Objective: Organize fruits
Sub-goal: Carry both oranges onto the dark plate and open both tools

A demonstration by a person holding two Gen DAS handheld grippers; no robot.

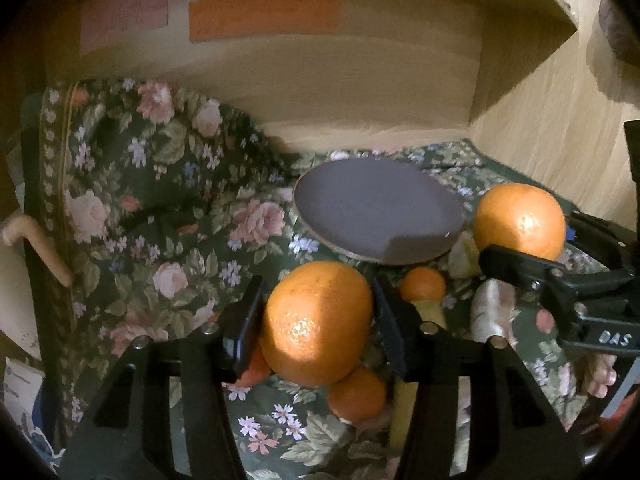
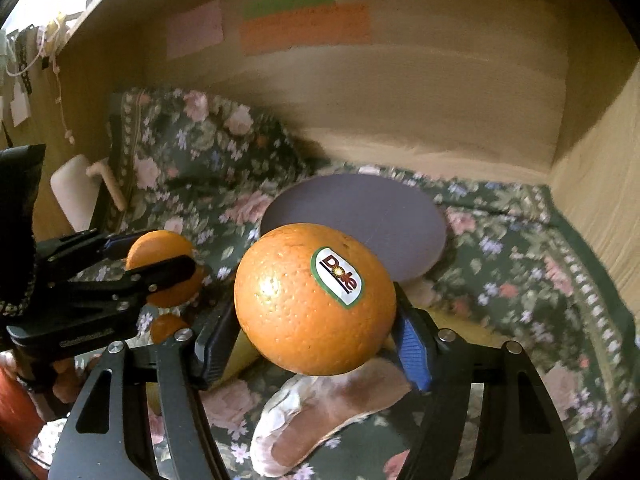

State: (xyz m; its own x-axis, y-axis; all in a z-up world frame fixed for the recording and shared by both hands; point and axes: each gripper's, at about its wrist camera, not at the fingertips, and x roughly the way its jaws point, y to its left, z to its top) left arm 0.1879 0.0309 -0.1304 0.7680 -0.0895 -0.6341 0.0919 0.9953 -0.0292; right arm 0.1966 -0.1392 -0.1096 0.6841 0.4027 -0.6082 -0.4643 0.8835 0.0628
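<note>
- Both views were dim and warm-toned, with heavy black vignetting at the fisheye corners.
- Straight wooden walls (image 2: 440,92) bowed strongly toward the edges.
- Glare spots sat on each orange (image 1: 318,322) (the brightest on the stickered orange (image 2: 314,300)).
- Daylight entered at the right-wrist view's upper left, blown out to white.
- The coloured paper notes (image 1: 264,16) were blurred, their writing unreadable.
- The floral cloth (image 1: 152,216) smeared softly in the shadows.

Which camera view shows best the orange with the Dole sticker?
The right wrist view. There the orange with the Dole sticker fills the centre between the jaws of the right gripper, with its label facing the camera. In the left wrist view the same orange sits at the right, smaller, its sticker hidden.
</note>
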